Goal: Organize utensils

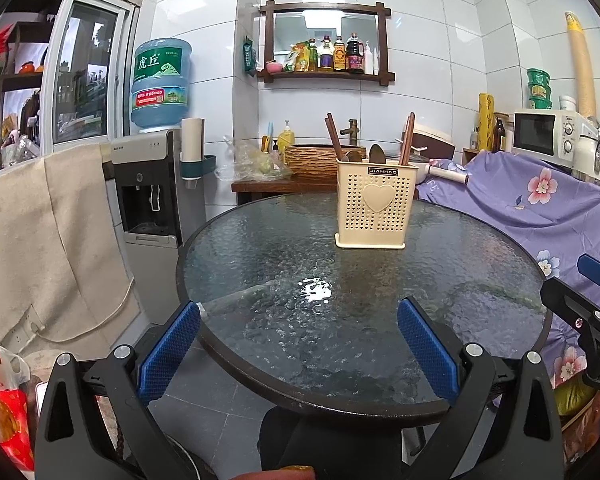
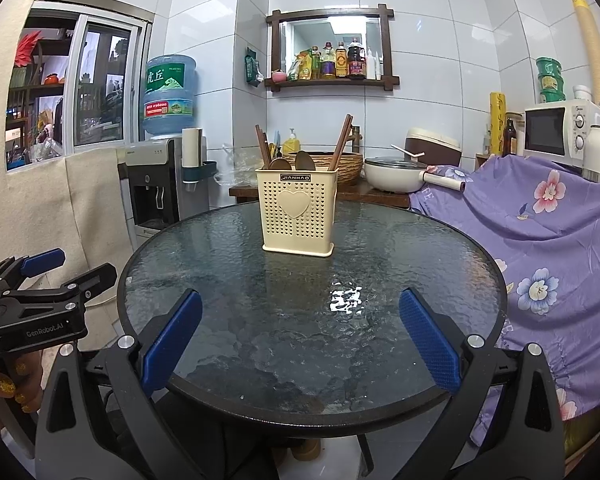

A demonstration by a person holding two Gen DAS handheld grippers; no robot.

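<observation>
Left wrist view: the left gripper (image 1: pixel 298 344) hangs spread and empty over the near edge of the round glass bench (image 1: pixel 480 248). The cream utensil holder (image 1: pixel 374 208) stands upright on its far side, with chopsticks (image 1: pixel 333 136) and spoons (image 1: pixel 376 155) in it.

Right wrist view: the right gripper (image 2: pixel 300 340) is likewise agape, holding nothing, well short of the utensil holder (image 2: pixel 298 210).

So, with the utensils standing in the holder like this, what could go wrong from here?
1. The cream utensil holder is light-looking and tall; pulling a leaning chopstick sideways may tip it on the smooth glass table.
2. The spoons sit low between the chopsticks, so the open right gripper may catch a neighbour.
3. The left gripper is also open and close by; both could collide.
</observation>
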